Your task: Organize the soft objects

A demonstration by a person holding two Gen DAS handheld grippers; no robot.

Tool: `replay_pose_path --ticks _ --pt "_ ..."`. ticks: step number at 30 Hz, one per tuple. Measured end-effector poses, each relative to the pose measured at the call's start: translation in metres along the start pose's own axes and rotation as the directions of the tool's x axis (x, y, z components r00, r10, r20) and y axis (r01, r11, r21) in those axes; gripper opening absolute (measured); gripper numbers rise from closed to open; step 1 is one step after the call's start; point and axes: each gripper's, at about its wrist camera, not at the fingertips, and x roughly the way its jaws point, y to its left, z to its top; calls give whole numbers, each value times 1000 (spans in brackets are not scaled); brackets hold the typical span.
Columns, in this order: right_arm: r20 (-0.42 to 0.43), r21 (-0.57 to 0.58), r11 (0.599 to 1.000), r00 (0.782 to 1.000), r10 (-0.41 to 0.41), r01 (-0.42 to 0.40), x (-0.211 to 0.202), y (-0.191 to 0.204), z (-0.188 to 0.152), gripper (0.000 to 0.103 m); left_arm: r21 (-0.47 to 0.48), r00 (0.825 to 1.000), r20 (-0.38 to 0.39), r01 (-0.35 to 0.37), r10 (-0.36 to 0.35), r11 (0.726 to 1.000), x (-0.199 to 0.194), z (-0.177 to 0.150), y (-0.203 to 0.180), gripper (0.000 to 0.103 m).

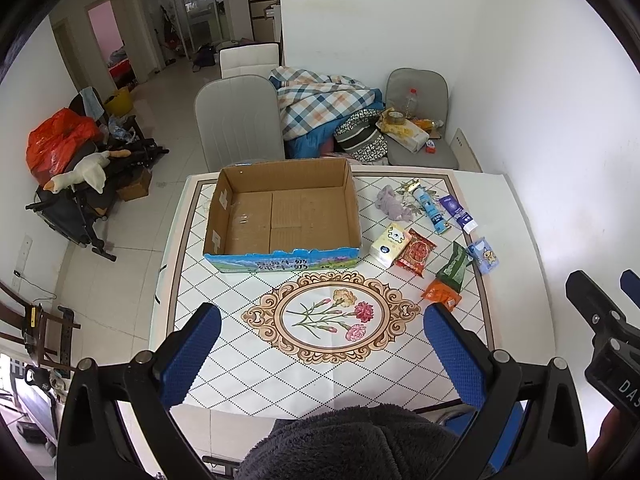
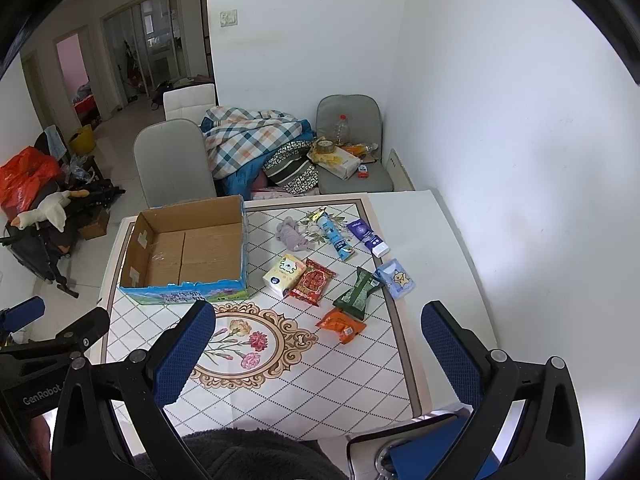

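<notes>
Left gripper (image 1: 322,316) is hovering spread wide over the near table (image 1: 496,208), cardboard box (image 1: 280,216) sitting far left, purple plush (image 1: 390,203) lying right of it. Right gripper (image 2: 318,316) is hanging equally agape, snack packets (image 2: 340,300) lying between its fingers.

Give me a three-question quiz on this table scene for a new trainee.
1. True or false: the cardboard box already holds items.
2. Which item lies nearest the right gripper? A) orange packet B) purple plush toy C) tissue pack
3. Fill in: both the left gripper and the right gripper are ____ and hold nothing.

Key: 1 false, the box shows only its bare floor; 2 A; 3 open.
</notes>
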Motion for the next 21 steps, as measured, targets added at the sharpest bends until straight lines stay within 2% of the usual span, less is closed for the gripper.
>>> replay_pose_path --ticks 21 --pt "-3 3 1000 1000 1 -1 6 2 0 103 -2 1000 -6 3 -3 1000 8 8 -6 103"
